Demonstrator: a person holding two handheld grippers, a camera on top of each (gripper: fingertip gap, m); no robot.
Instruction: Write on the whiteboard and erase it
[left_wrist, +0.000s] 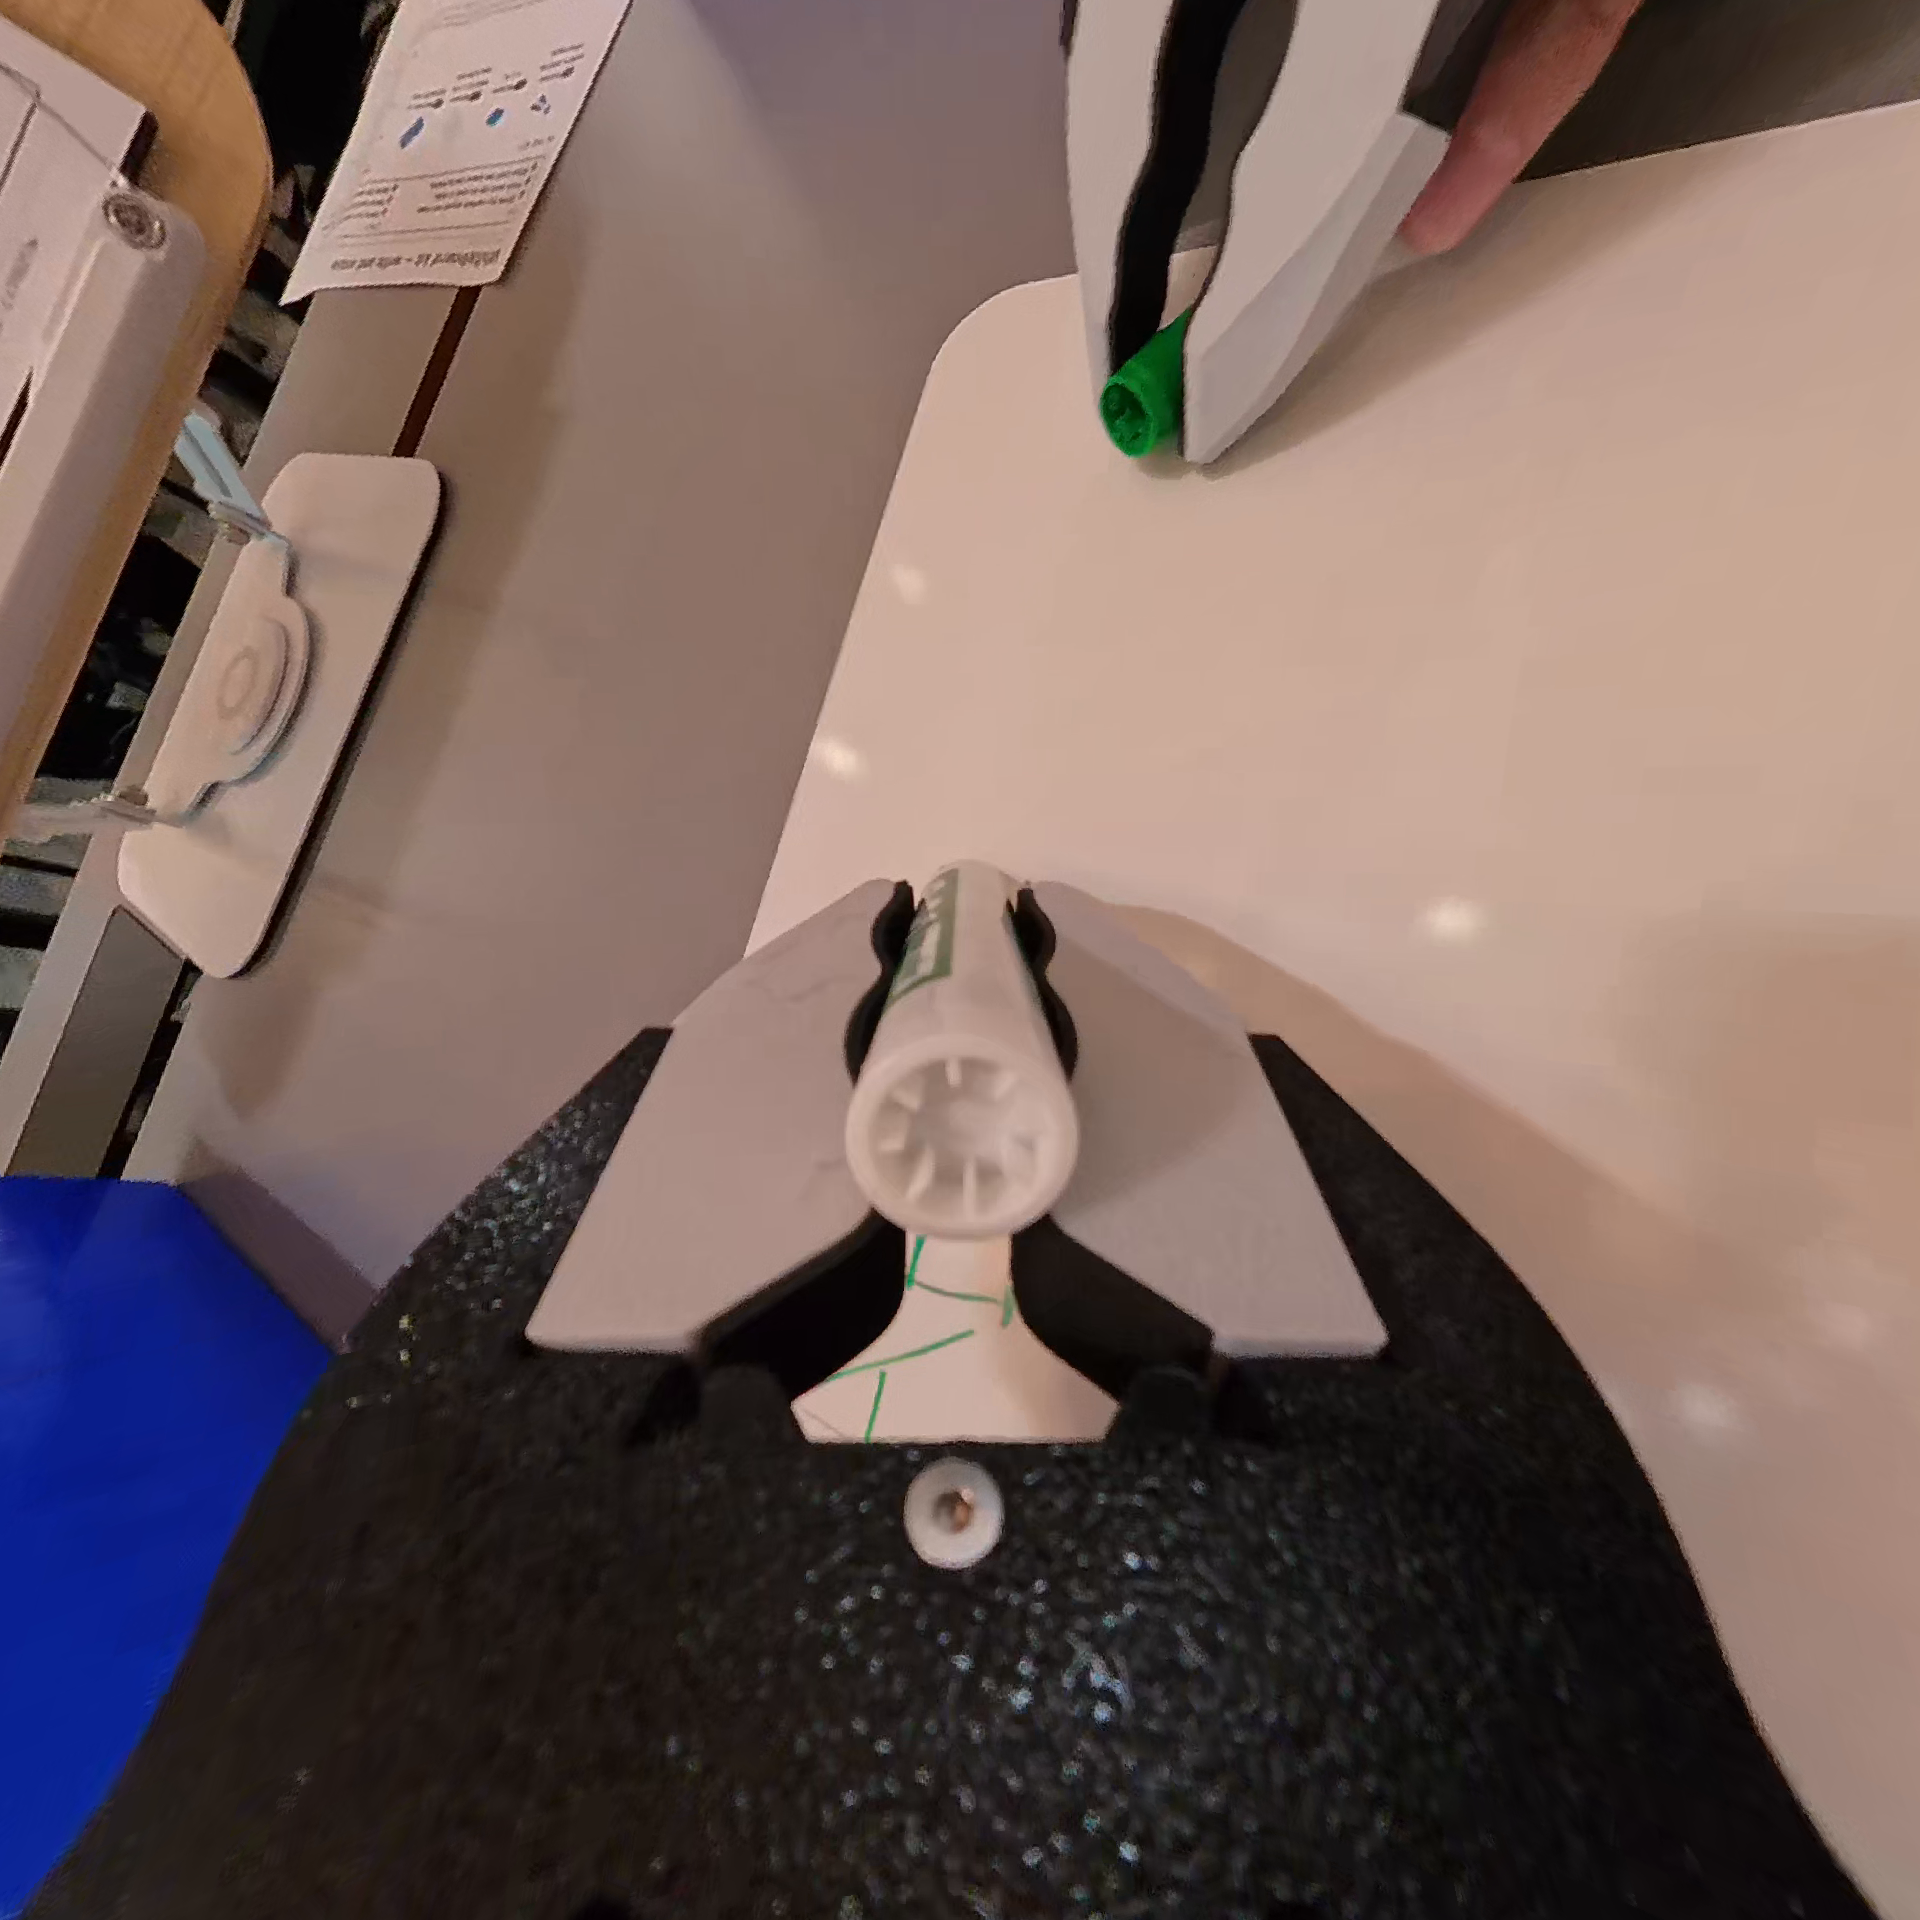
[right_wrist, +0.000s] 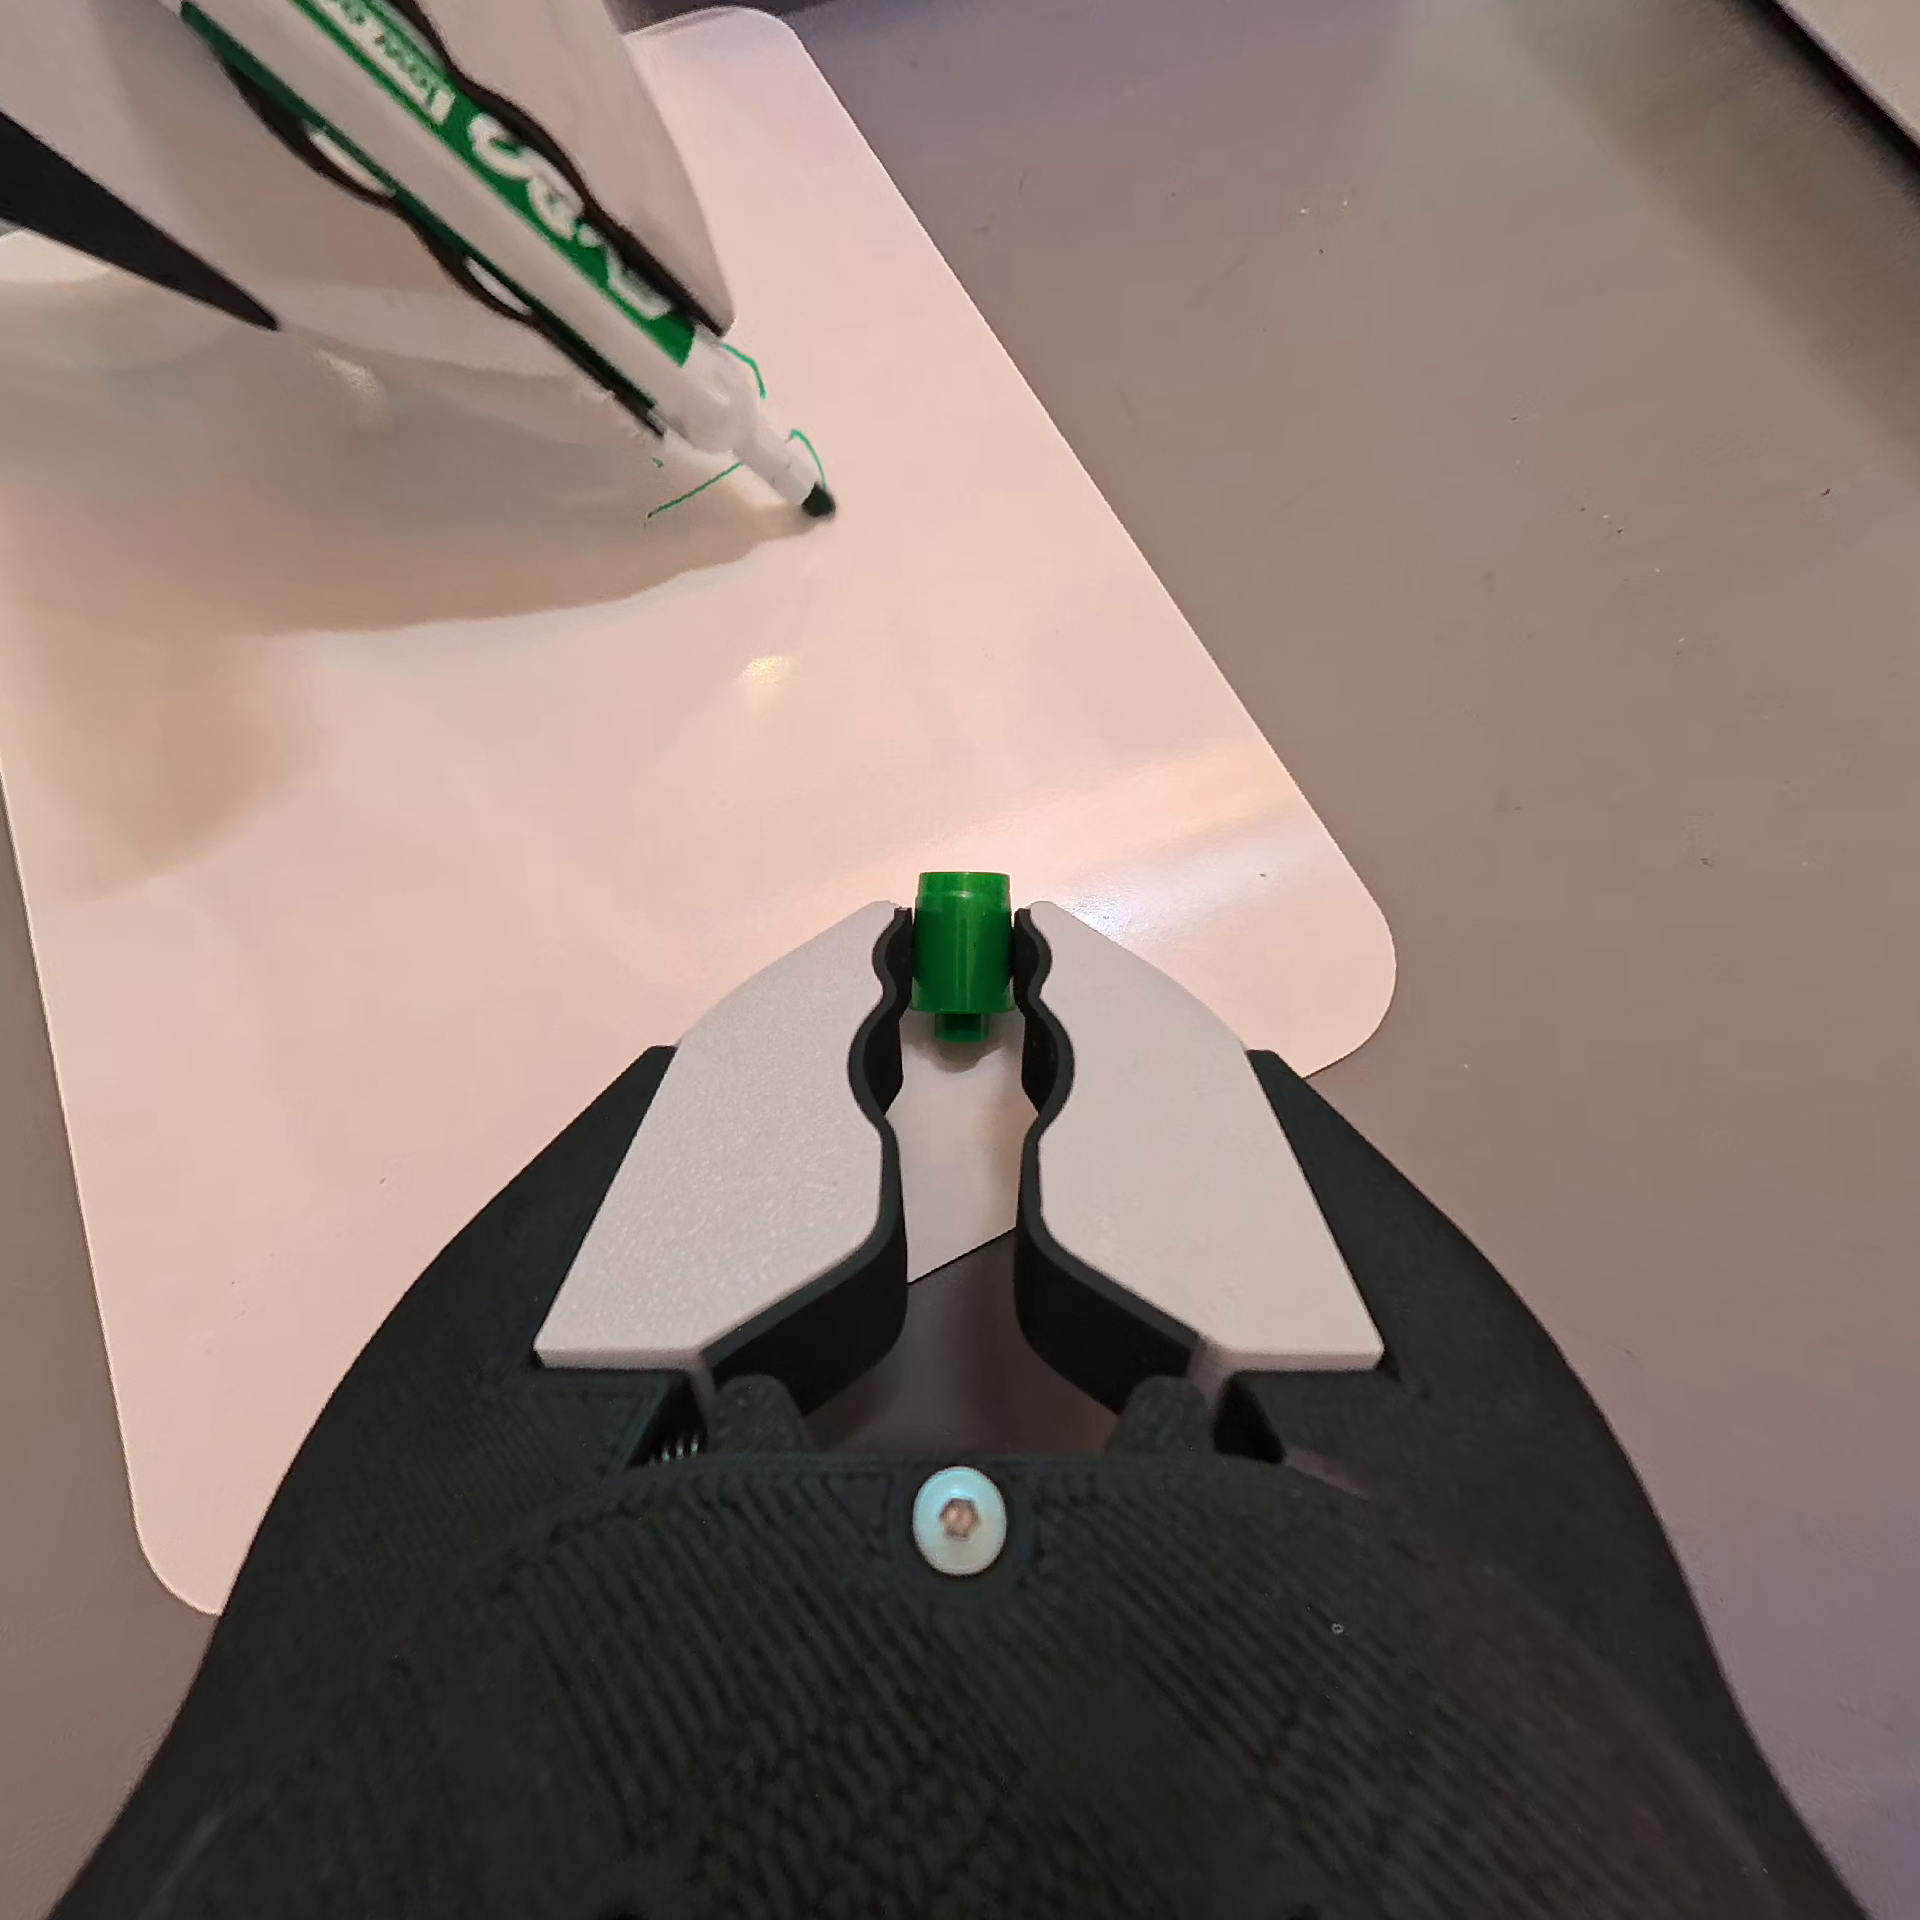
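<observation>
A white whiteboard (left_wrist: 1351, 727) lies flat on the grey table; it also shows in the right wrist view (right_wrist: 520, 831). My left gripper (left_wrist: 961, 894) is shut on a white-and-green marker (left_wrist: 961, 1039), uncapped, its tip pressed on the board among thin green lines (left_wrist: 914, 1351). The right wrist view shows that marker (right_wrist: 582, 281) with its tip (right_wrist: 816, 506) at the green strokes (right_wrist: 748, 416). My right gripper (right_wrist: 961, 914) is shut on the green marker cap (right_wrist: 961, 956) above the board's near corner. The right gripper (left_wrist: 1153, 426) and the cap (left_wrist: 1143, 400) also show in the left wrist view.
A small white eraser pad (left_wrist: 270, 707) lies on the table left of the board. A printed sheet (left_wrist: 457, 135) lies farther back. A blue patch (left_wrist: 125, 1455) sits at the lower left. A person's finger (left_wrist: 1486, 166) rests on the right gripper. The gap from one gripper's tips to the other's is roughly 11 cm.
</observation>
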